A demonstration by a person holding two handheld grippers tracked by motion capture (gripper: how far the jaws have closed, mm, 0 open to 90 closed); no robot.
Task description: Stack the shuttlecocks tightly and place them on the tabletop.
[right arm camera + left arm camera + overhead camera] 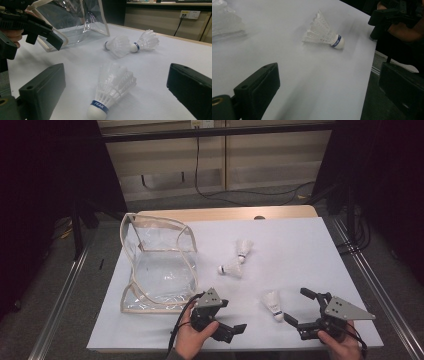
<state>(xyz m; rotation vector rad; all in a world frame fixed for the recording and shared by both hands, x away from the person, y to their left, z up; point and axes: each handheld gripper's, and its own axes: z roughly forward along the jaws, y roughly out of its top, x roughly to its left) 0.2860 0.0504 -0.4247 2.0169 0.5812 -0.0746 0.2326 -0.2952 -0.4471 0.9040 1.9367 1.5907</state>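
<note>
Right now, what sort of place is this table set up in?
Probably an indoor lab or recording room: a white-covered table, floor rails alongside it, and wall sockets with trailing cables.

A lab or test room, by the look of it: a white-covered table sits inside a metal frame, black curtains hang at nine and three o'clock, and at twelve o'clock a cable runs to a wall socket (plain beige panels behind).

Dim room, darkest at the sides; the bench is evenly lit (perhaps from overhead). The left gripper view is smeared by blur.
</note>
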